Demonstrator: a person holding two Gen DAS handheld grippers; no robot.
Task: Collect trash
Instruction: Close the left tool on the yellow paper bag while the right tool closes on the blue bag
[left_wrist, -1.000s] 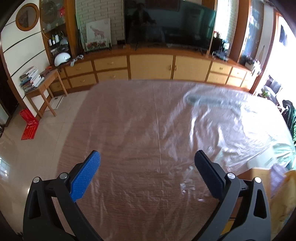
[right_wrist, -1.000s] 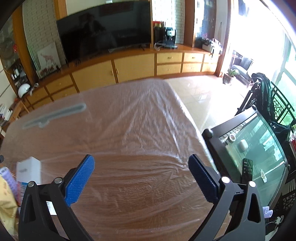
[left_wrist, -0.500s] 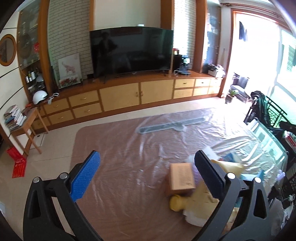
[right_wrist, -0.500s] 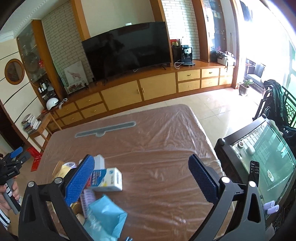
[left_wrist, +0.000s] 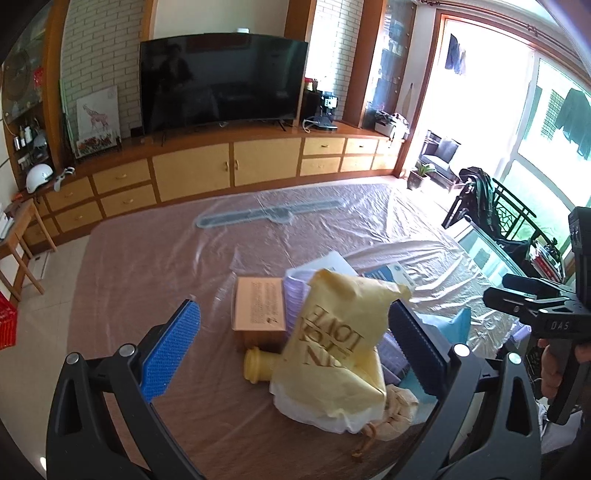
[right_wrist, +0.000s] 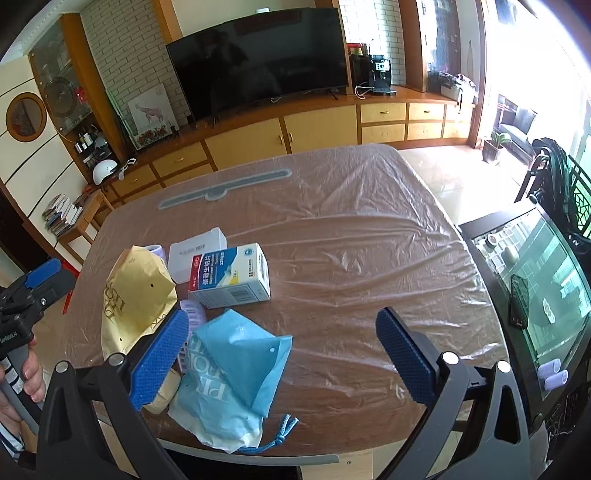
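A heap of trash lies near the front of the plastic-covered table (right_wrist: 351, 229). In the left wrist view it holds a yellow paper bag (left_wrist: 340, 339), a brown cardboard box (left_wrist: 258, 310) and a small yellow bottle (left_wrist: 256, 365). In the right wrist view I see the yellow bag (right_wrist: 136, 295), a blue paper bag (right_wrist: 236, 354), a blue-and-white medicine box (right_wrist: 229, 277) and a white box (right_wrist: 197, 251). My left gripper (left_wrist: 291, 350) is open, above the yellow bag. My right gripper (right_wrist: 280, 354) is open, above the blue bag.
A grey strip (right_wrist: 225, 188) lies under the plastic at the table's far side. A glass-topped stand (right_wrist: 532, 295) with a phone stands right of the table. A TV cabinet (left_wrist: 229, 166) runs along the far wall.
Both grippers have pulled back and up from the table surface. The heap of trash has come into both views. Both stay open.
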